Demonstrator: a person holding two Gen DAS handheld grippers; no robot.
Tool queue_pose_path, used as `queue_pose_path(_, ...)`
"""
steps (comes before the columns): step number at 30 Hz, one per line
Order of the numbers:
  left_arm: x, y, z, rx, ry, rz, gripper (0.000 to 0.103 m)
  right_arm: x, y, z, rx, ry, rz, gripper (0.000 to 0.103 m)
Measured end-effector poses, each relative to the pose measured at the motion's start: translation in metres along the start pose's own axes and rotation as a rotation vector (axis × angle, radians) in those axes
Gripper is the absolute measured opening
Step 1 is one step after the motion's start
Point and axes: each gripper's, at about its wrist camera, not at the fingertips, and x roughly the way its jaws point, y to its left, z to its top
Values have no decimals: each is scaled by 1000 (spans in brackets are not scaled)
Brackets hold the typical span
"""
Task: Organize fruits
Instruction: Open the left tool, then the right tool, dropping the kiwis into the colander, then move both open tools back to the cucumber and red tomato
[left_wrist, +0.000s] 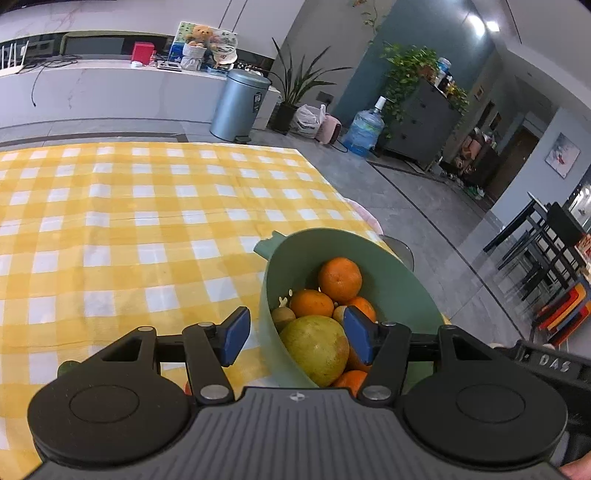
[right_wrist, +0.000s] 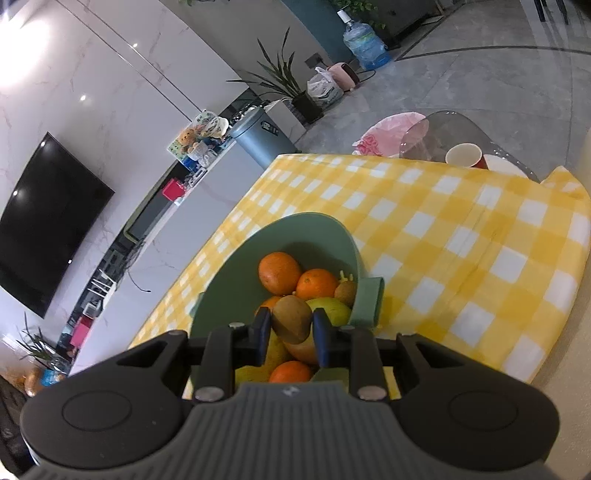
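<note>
On the yellow checked tablecloth (left_wrist: 129, 206) stands a green bowl (left_wrist: 373, 254) holding oranges (left_wrist: 340, 279), kiwis (right_wrist: 346, 291) and one large yellow-green fruit (left_wrist: 316, 347). Across its rim the left gripper (left_wrist: 297, 339) gapes, grasping nothing. The right gripper (right_wrist: 291, 326) brackets a kiwi (right_wrist: 291, 319), pads barely parted. "DAS" marks its body.

I see even indoor light, ceiling glare top corners (left_wrist: 480, 26), heavy fisheye bend at edges, pics sharp.
</note>
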Motion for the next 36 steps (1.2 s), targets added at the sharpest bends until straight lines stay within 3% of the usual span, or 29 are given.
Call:
queue_pose_path(3,1,-6,-2,43,3,7,69,-6,2,-1,8,-4,4,42)
queue_pose_path(11,-2,-20,-4,103,-2,23,72,-8,8,1,-7,-11,20,58)
queue_pose_path(19,-15,-29,-11,115,7,61,78,-13,16,0,-67,-26,-37,86)
queue_pose_path(23,-23,-35,-16,117,24,92,80,-11,21,-3,-99,-2,-48,91)
queue_pose_path(28,-39,-40,-21,111,23,91,80,-11,35,-9,-177,-3,-130,92)
queue_pose_path(33,-65,-38,-22,90,12,128,80,-15,43,-10,-169,16,-83,91)
queue_pose_path(35,-79,-33,-22,80,-11,160,80,-18,47,-13,-164,24,-57,86)
queue_pose_path(36,-85,-30,-21,71,-17,179,82,-19,51,-15,-181,30,-46,78)
